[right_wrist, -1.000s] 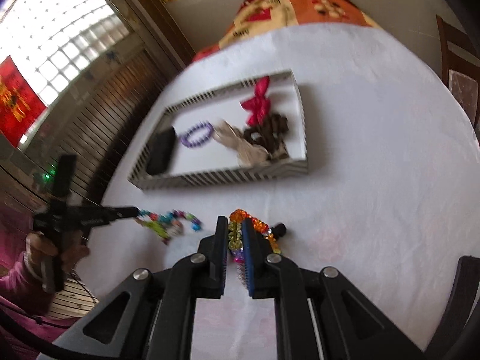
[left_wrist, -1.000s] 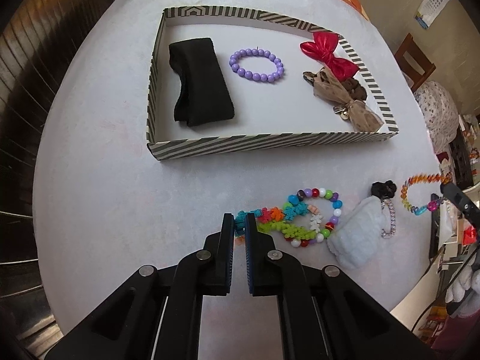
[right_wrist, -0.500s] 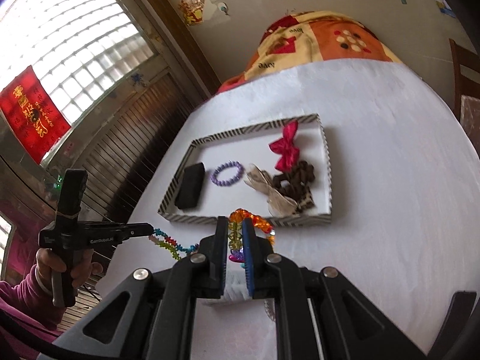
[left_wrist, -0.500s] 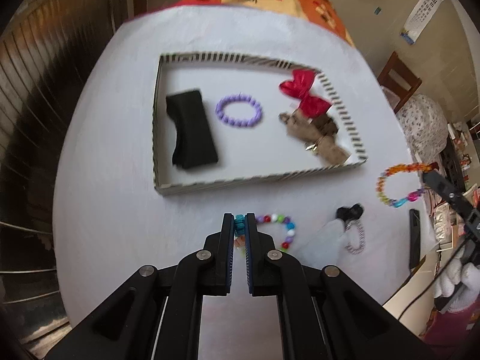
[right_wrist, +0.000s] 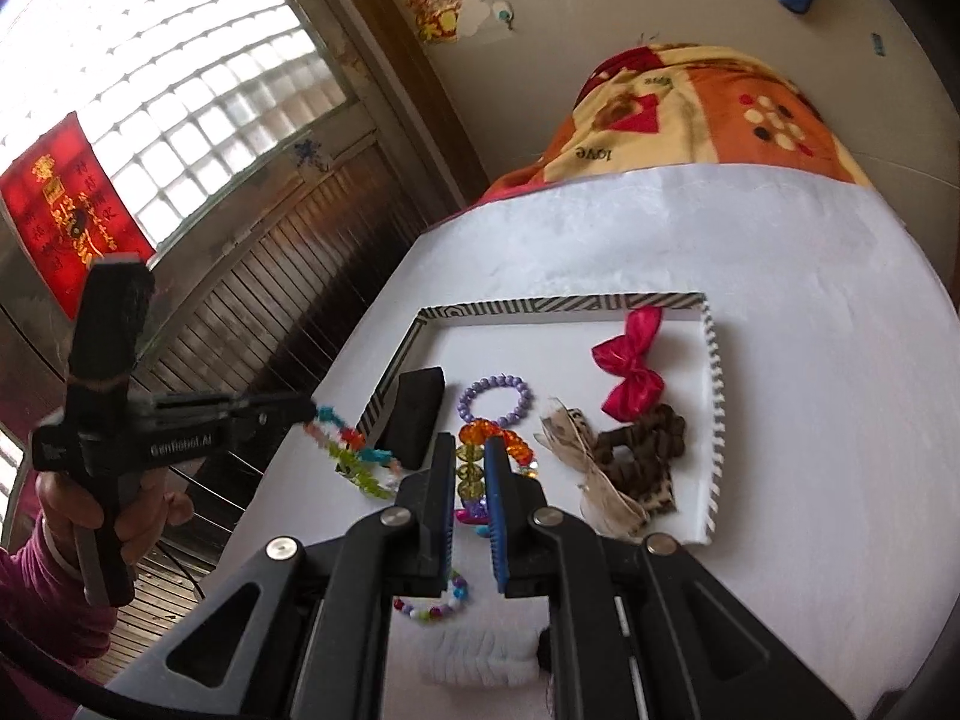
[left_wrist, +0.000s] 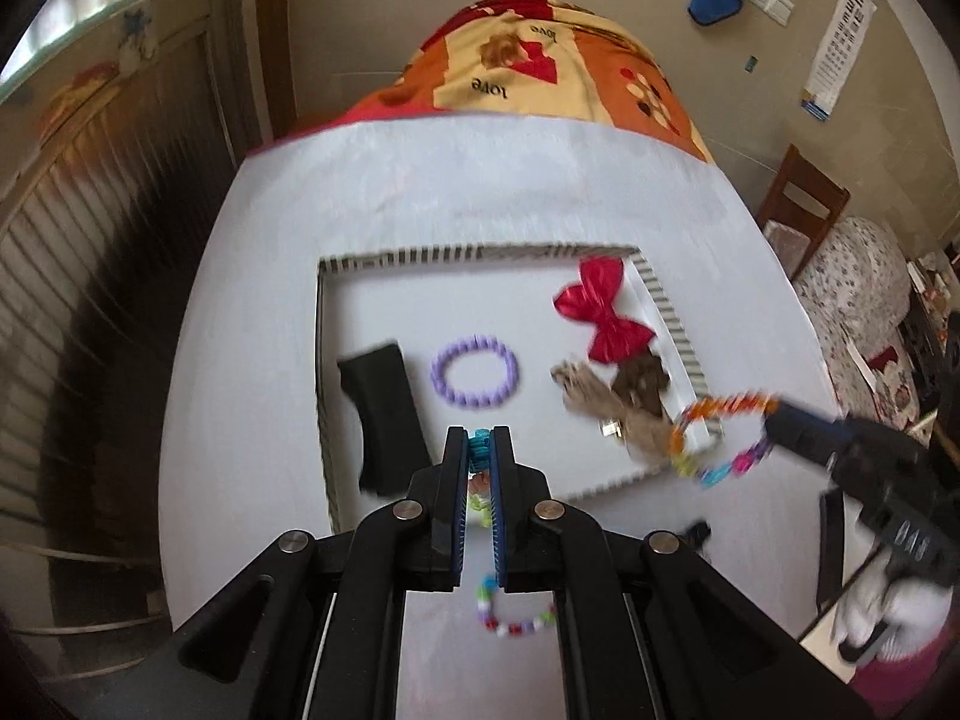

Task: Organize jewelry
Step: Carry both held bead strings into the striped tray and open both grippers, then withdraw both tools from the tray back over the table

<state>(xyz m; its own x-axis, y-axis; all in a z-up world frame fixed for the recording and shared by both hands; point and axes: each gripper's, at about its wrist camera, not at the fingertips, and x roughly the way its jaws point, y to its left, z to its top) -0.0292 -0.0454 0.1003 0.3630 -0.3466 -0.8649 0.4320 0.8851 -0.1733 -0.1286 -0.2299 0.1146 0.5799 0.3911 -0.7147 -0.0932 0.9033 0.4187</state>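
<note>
My left gripper (left_wrist: 478, 438) is shut on a flower-bead bracelet (left_wrist: 479, 451) in teal, orange and green, which hangs in the air at the near edge of the striped tray (left_wrist: 672, 324). The right wrist view shows that same bracelet (right_wrist: 354, 450) dangling from the left gripper (right_wrist: 307, 408). My right gripper (right_wrist: 470, 444) is shut on an orange and yellow crystal bracelet (right_wrist: 471, 459), held over the tray's near side (right_wrist: 711, 420). From the left wrist, this bracelet (left_wrist: 720, 438) hangs by the tray's right corner.
The tray holds a black band (left_wrist: 384, 414), a purple bead bracelet (left_wrist: 474, 372), a red bow (left_wrist: 603, 315) and a brown bow (left_wrist: 624, 402). On the white table lie a mixed bead bracelet (right_wrist: 432, 600) and a white fluffy scrunchie (right_wrist: 480, 654). A patterned blanket lies beyond the table.
Both grippers rose and moved toward the tray. The flower-bead bracelet left the table in the left gripper. The right gripper carried the crystal bracelet up over the tray's near edge.
</note>
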